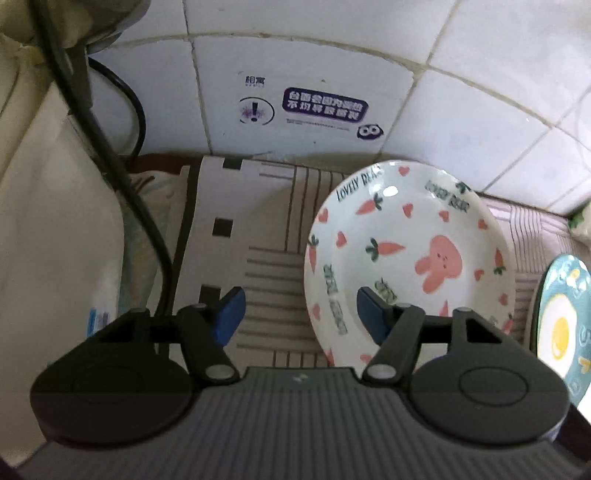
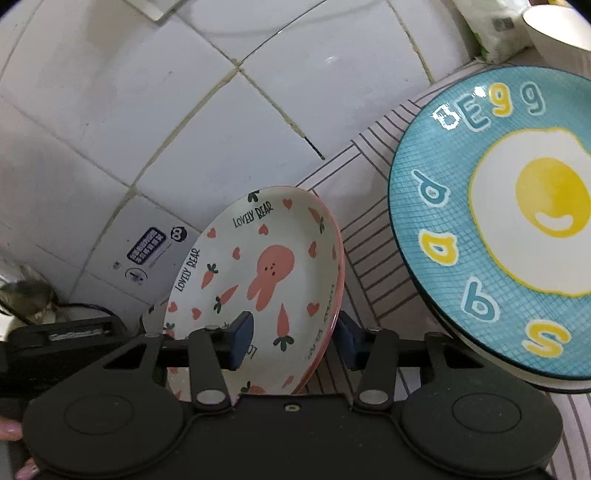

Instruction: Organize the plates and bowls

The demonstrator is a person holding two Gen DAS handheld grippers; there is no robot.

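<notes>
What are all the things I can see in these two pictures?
rabbit plate: one, white with pink rabbit, carrots and hearts, on the mat by the wall, its edges between both grippers' fingers
egg plate: one, teal with a fried egg, right of the rabbit plate, atop another dish
mat: one, pale with dark stripes, under the plates
tiled wall: white, behind the mat
sticker: one, white with purple print, on the wall
cable: black, at the left
packet: one, green and white, far corner
left gripper: black, blue pads, astride the rabbit plate's left edge
right gripper: black, blue pads, astride its right edge
</notes>
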